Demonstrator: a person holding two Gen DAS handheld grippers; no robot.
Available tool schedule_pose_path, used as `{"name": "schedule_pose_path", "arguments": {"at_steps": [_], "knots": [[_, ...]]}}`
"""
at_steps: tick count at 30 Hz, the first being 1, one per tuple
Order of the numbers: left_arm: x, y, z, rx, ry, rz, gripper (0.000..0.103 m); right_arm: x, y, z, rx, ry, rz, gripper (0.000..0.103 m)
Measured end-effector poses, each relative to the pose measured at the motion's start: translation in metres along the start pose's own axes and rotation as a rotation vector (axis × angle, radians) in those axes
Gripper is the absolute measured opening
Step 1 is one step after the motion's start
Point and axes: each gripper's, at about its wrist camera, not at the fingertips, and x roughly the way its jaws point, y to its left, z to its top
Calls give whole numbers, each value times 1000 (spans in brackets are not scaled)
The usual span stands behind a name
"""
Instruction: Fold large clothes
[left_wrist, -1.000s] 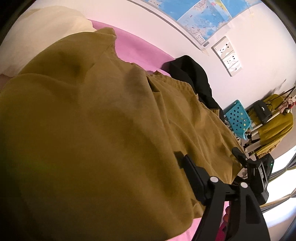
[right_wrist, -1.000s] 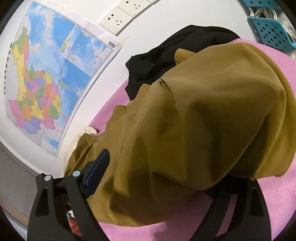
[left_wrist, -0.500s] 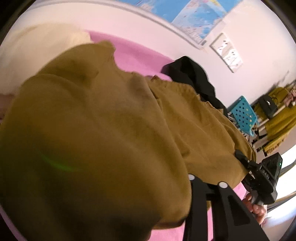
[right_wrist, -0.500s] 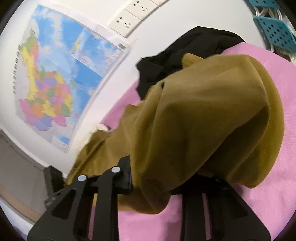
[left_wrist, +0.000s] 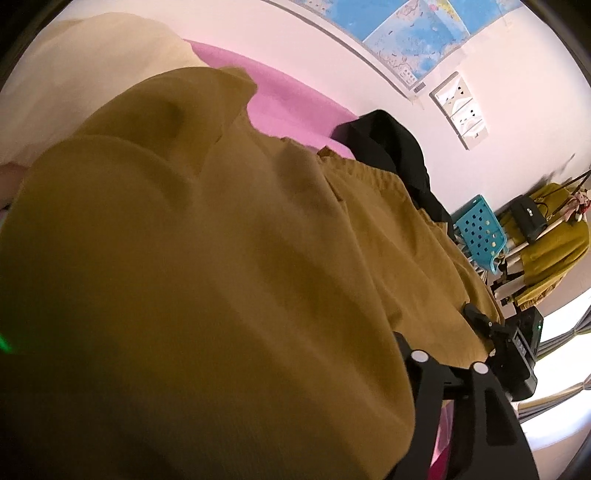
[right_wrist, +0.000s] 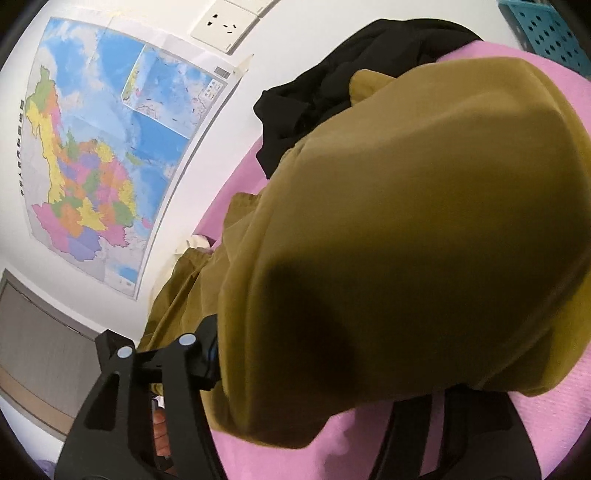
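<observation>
Olive garment hides both hand-held grippers' fingertips (grip state unclear) over pink bedding.

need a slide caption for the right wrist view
Olive garment draped over the right gripper on a pink bed, wall map behind.

Olive-mustard garment — large, of soft woven fabric, lying on a pink surface. It is bunched in broad, rounded folds rather than spread flat. A gathered, elasticated band shows at its far edge, touching a black garment. The near edge hangs in a loose, curved lip over the pink surface.
</observation>
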Motion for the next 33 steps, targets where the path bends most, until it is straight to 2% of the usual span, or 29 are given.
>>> {"name": "schedule_pose_path", "arguments": {"at_steps": [3,7,12,17,20,22,23,26,30,33], "knots": [[3,-4,3,11,-6,29,68,6,2,3,-2,-9,-1,61],[5,-11,4,30,1,77,57,9,-5,7,28,-1,17,48],[3,-20,4,57,-5,112,46,3,0,9,-1,4,27,32],[3,-22,7,74,-8,122,44,1,-2,8,21,19,37,34],[4,-19,8,73,-5,118,44,4,-2,9,24,19,35,41],[4,-19,8,76,-6,118,44,9,0,11,30,24,44,51],[5,-18,8,74,-5,117,45,12,-1,11,34,25,44,52],[6,-15,8,55,1,109,47,18,0,12,33,20,35,49],[5,-18,7,63,1,115,46,16,5,14,-4,25,26,32],[1,-23,9,79,-7,121,43,8,17,17,-40,13,38,26]]}}
